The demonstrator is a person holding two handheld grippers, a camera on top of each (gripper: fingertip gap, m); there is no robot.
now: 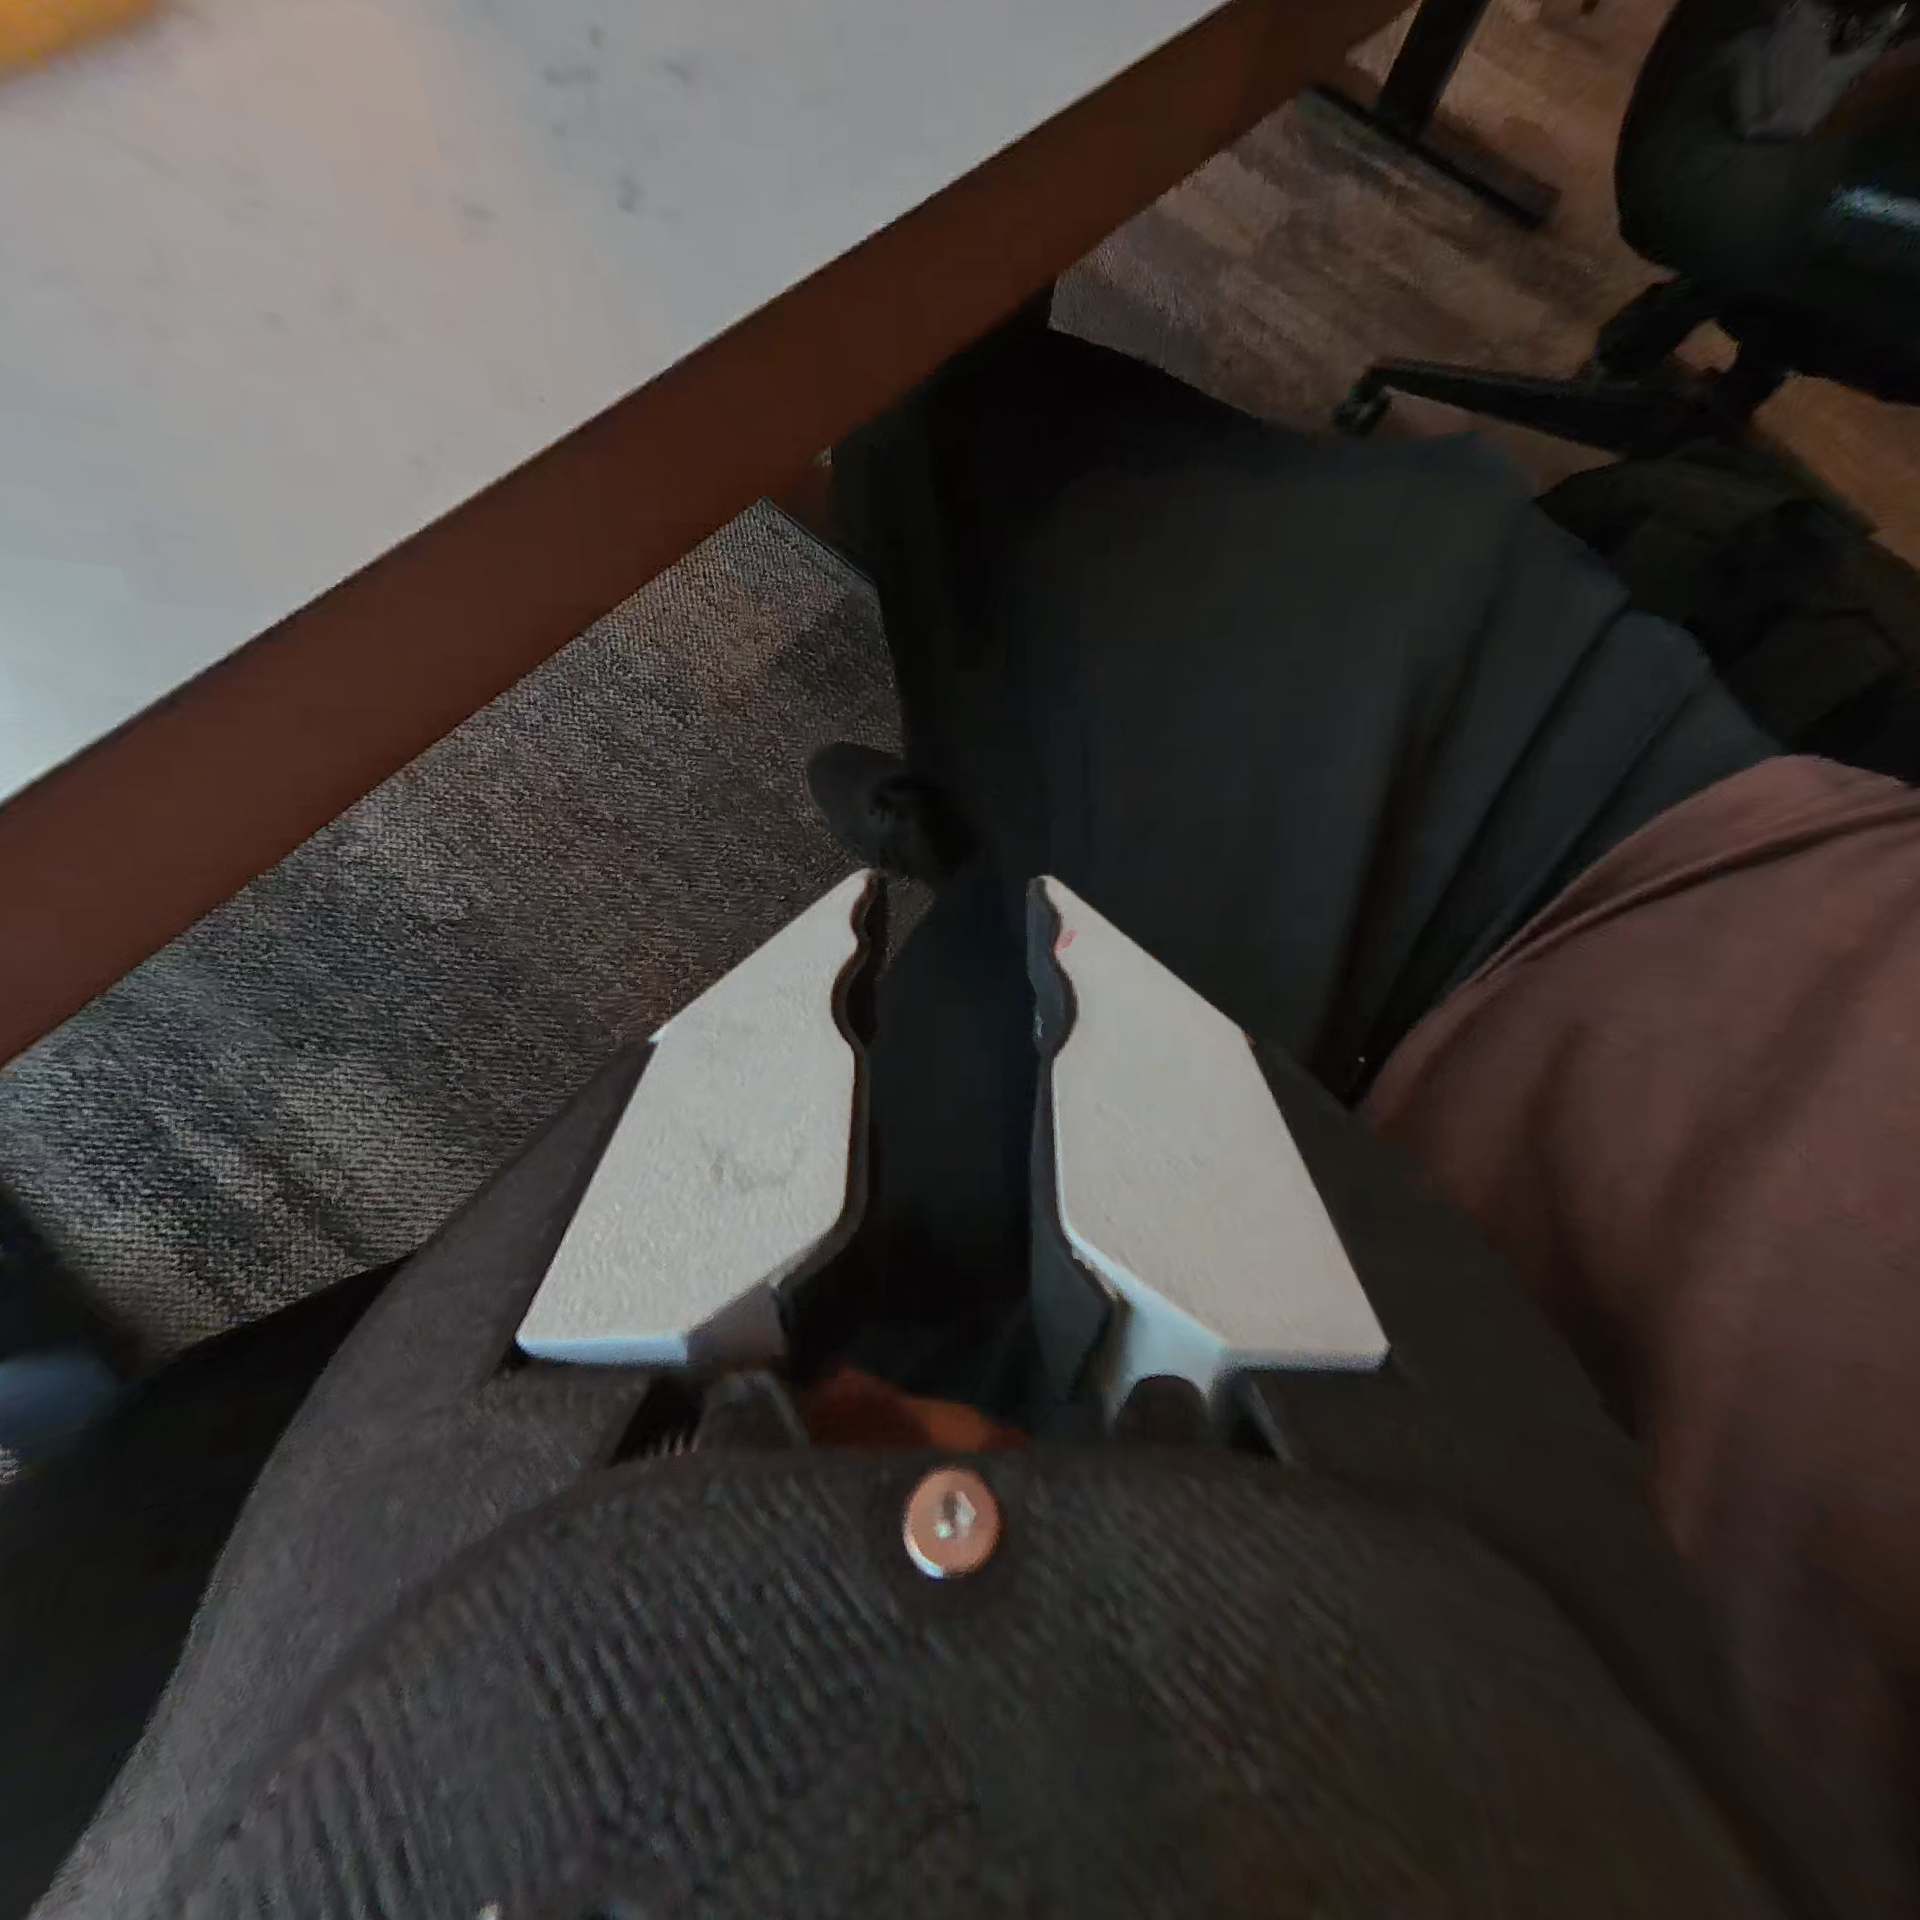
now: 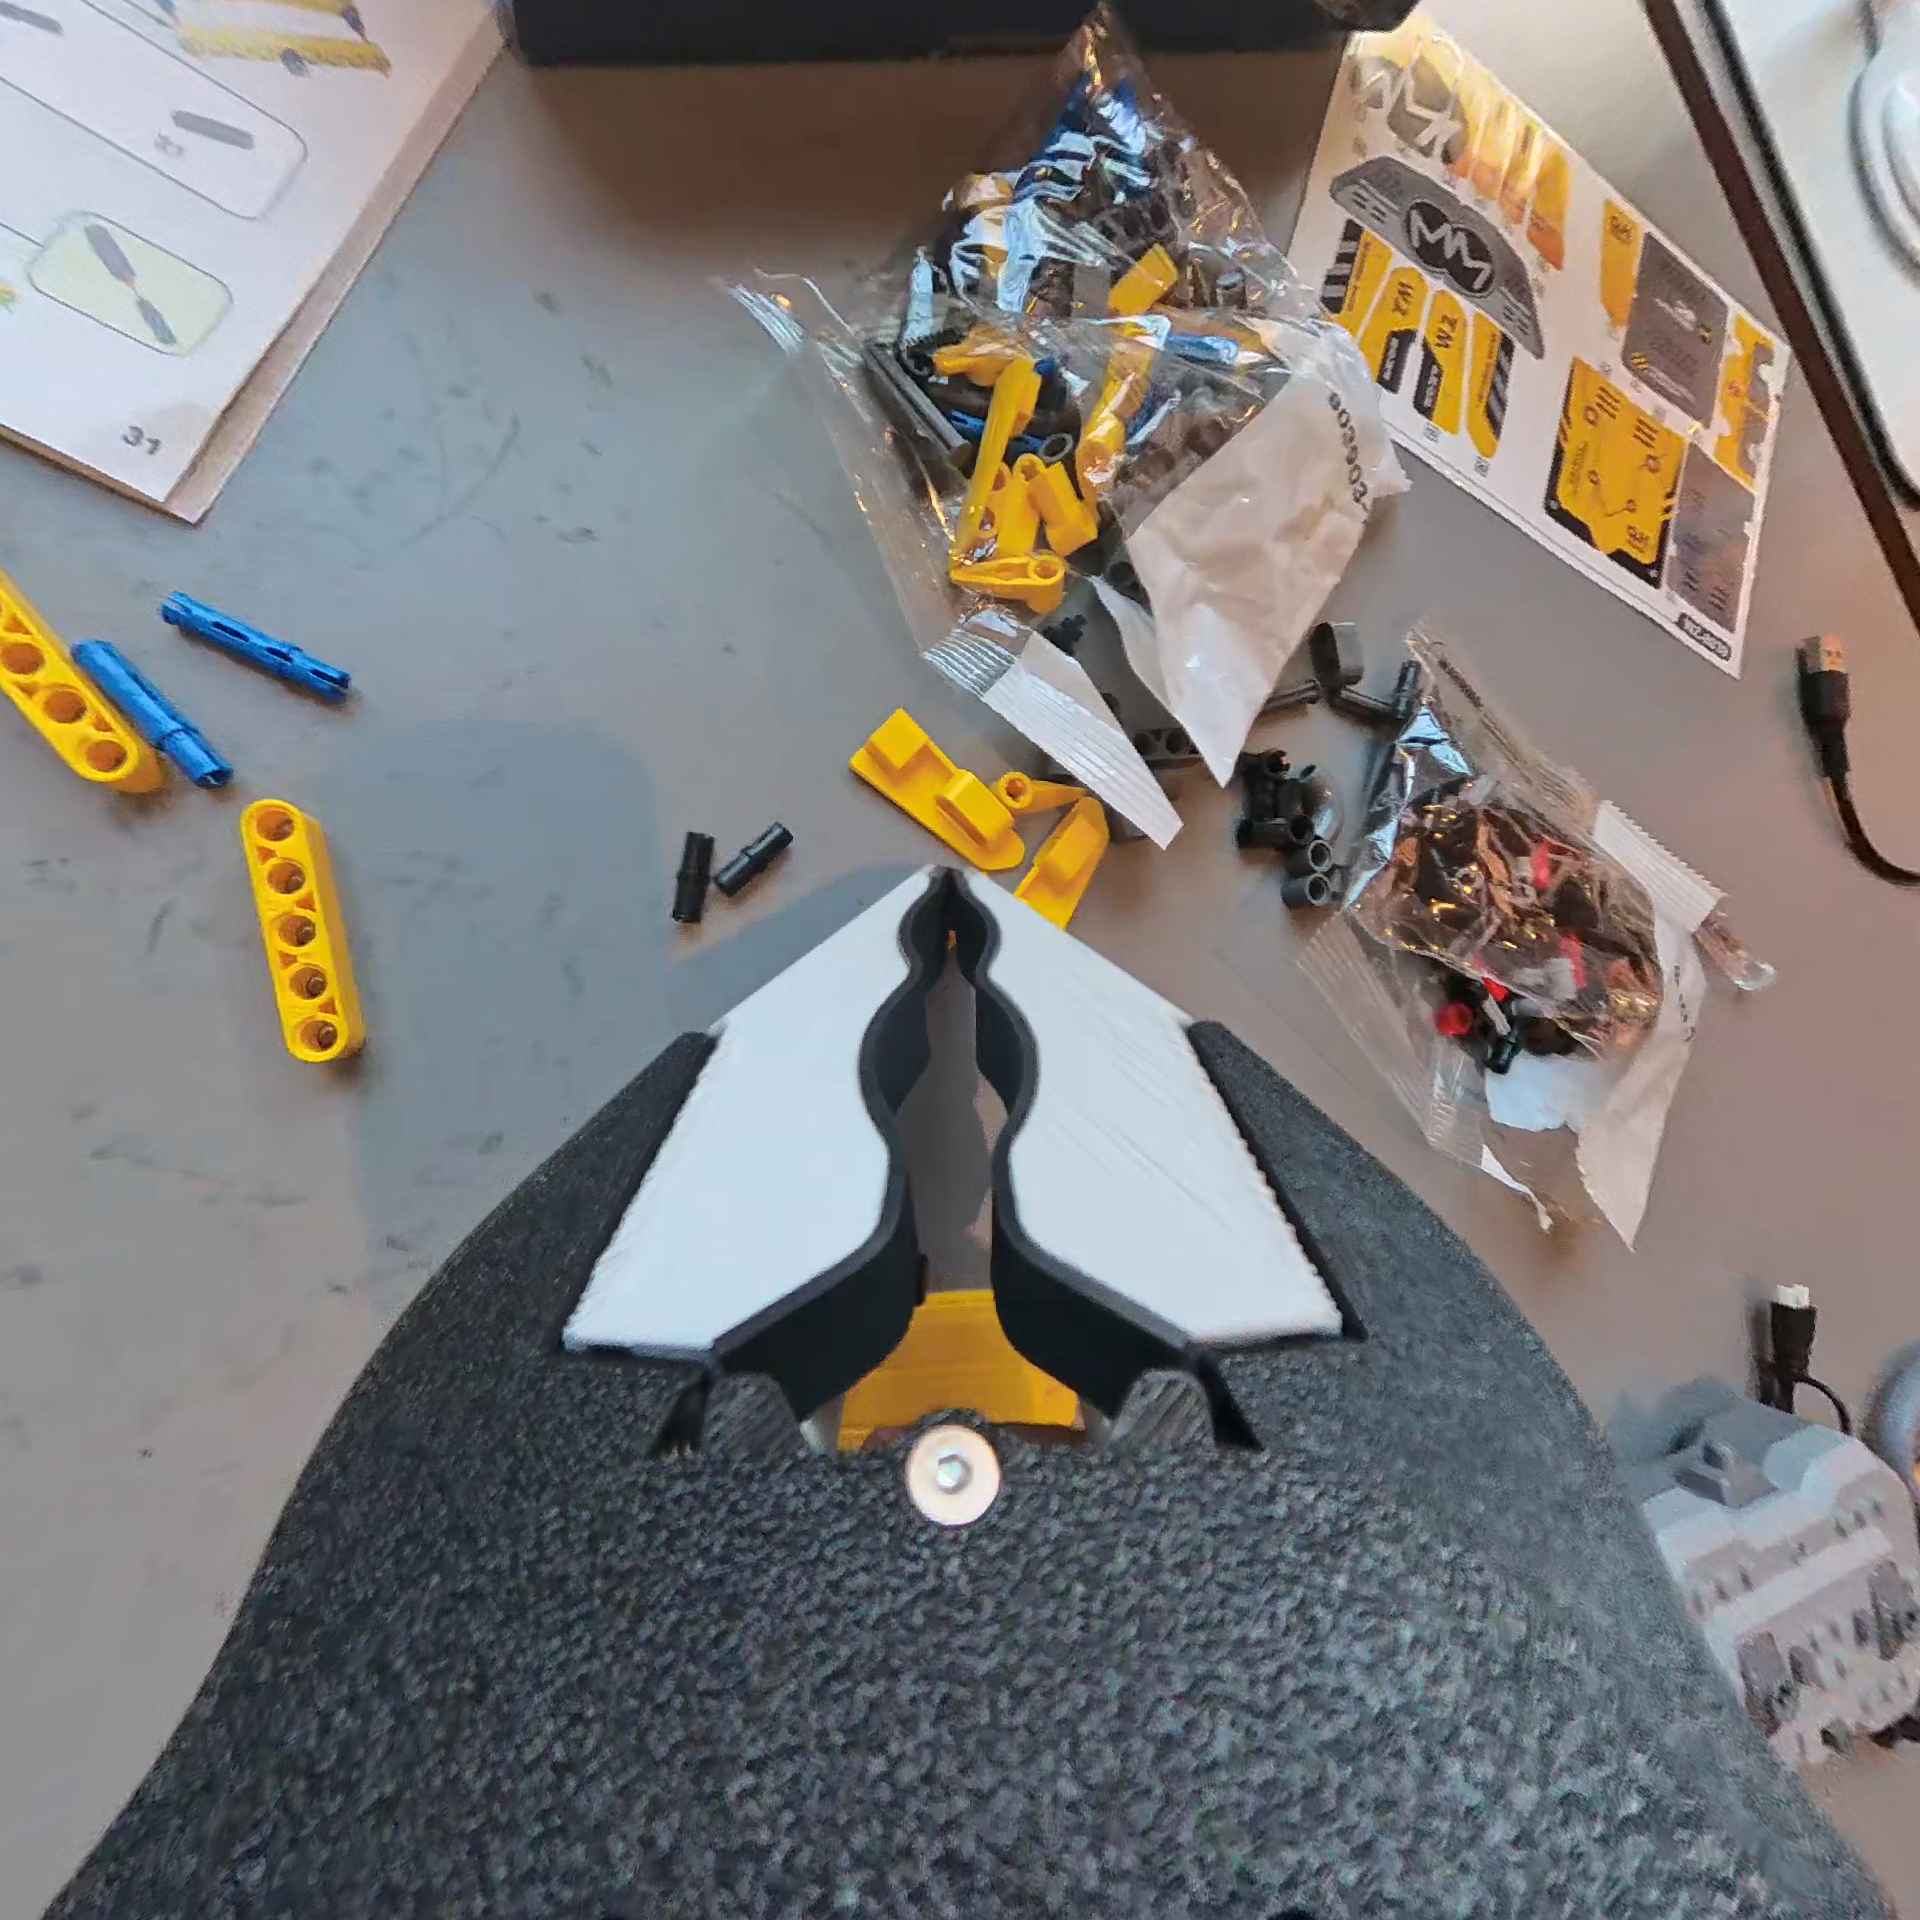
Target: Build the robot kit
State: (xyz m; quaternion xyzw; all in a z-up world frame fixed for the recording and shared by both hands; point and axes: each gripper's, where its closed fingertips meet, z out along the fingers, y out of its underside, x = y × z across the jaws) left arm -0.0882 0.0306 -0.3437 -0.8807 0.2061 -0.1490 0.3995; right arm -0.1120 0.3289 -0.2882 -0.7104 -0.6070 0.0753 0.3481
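In the left wrist view my left gripper [image 1: 954, 883] is open with nothing between its fingers. It hangs past the table's brown edge [image 1: 727, 416], over a person's dark trousers [image 1: 1195, 675] and the grey carpet [image 1: 468, 883]. In the right wrist view my right gripper [image 2: 948, 878] is shut, tips together, just above the grey table [image 2: 520, 520]. Two yellow panel pieces [image 2: 951, 790] [image 2: 1070, 862] lie right by its tips. Two black pins [image 2: 691, 878] [image 2: 753, 857] lie a little to the left. A sliver of yellow shows through the slit behind the tips.
A yellow beam [image 2: 301, 930], two blue pins [image 2: 255, 646] [image 2: 156, 712], a bag of yellow and blue parts [image 2: 1070, 343], a bag of black and red parts [image 2: 1517, 935], a sticker sheet [image 2: 1538, 332], a booklet [image 2: 156, 208], a cable [image 2: 1829, 727]. A chair base [image 1: 1662, 364] stands beyond. The left gripper's tips are roughly 30 centimeters from the right gripper's.
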